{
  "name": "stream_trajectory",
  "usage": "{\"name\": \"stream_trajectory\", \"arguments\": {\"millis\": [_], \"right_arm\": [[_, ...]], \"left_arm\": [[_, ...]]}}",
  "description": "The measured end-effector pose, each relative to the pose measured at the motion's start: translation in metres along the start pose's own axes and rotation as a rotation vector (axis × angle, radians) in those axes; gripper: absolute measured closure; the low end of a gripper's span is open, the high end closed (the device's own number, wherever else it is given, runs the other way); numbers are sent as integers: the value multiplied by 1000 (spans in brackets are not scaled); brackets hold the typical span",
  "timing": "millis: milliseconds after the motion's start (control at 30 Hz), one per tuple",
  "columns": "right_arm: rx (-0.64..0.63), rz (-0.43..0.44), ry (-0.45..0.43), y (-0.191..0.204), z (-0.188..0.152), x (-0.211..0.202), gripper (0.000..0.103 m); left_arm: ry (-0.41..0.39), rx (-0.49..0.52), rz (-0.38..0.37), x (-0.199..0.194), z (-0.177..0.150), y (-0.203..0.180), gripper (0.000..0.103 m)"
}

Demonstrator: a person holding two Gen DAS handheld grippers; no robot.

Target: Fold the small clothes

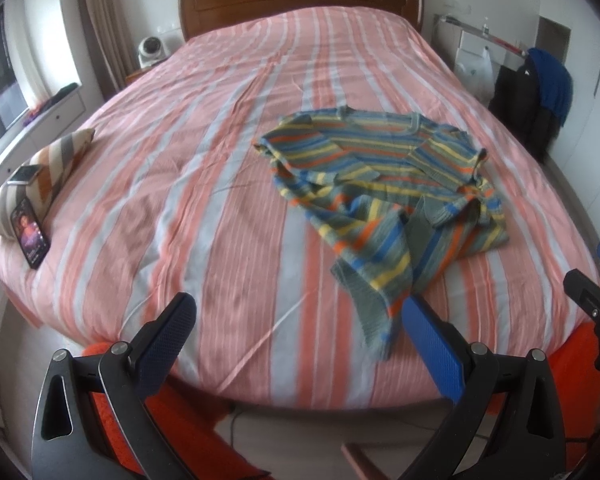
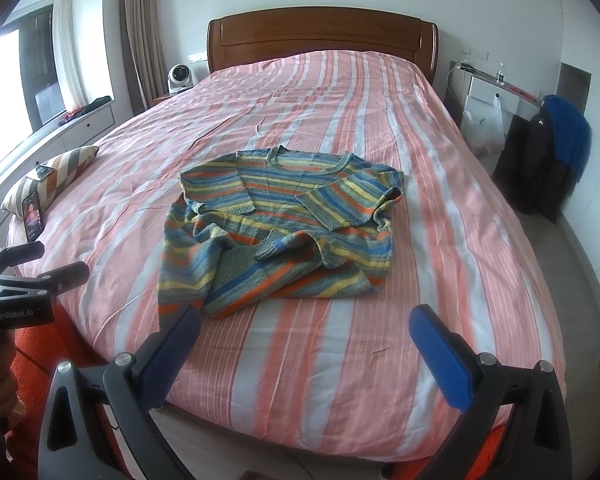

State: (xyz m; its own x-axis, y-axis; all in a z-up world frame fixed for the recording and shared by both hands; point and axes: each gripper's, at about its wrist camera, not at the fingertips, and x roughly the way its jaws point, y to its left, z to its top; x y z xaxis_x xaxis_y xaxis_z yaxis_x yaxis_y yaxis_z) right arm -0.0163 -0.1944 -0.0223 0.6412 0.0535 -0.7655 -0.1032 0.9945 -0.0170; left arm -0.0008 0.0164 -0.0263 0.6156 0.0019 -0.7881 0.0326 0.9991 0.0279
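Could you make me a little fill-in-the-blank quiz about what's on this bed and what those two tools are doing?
1. The striped sweater lies crumpled on the ____.
2. Both the left tool and the right tool have their fingers ____.
3. A phone leans against the striped ____ at the bed's edge.
4. The headboard is made of ____.

Missing words: bed; open; pillow; wood

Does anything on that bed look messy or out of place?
Yes: the striped sweater lies rumpled on the bed, sleeves crossed over its front and hem bunched and flipped. A phone leans against a pillow at the left edge.
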Motion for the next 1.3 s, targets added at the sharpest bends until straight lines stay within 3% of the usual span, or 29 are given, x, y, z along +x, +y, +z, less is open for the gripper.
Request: {"name": "stream_trajectory", "arguments": {"millis": [333,800,1067,1133,1233,1300], "right_arm": [[-2,-51,7,-4,-2,5,0],[-3,-168,31,-9,-2,12,1],[-15,-161,42,-7,-3,14,1],[-24,-129,35,-7,-3,16,0],[-28,46,-15,-12,1,22,0],[-4,166,-4,-19,7,42,1]], "left_arm": [[43,-16,-34,8,-5,-8,0],[53,0,-14,15,-8,-12,0],[68,13,-21,25,-13,-15,0],[93,27,-51,39,-17,-19,0],[187,13,-124,77,-27,-28,2],[251,0,-180,103,-30,-36,19]]}}
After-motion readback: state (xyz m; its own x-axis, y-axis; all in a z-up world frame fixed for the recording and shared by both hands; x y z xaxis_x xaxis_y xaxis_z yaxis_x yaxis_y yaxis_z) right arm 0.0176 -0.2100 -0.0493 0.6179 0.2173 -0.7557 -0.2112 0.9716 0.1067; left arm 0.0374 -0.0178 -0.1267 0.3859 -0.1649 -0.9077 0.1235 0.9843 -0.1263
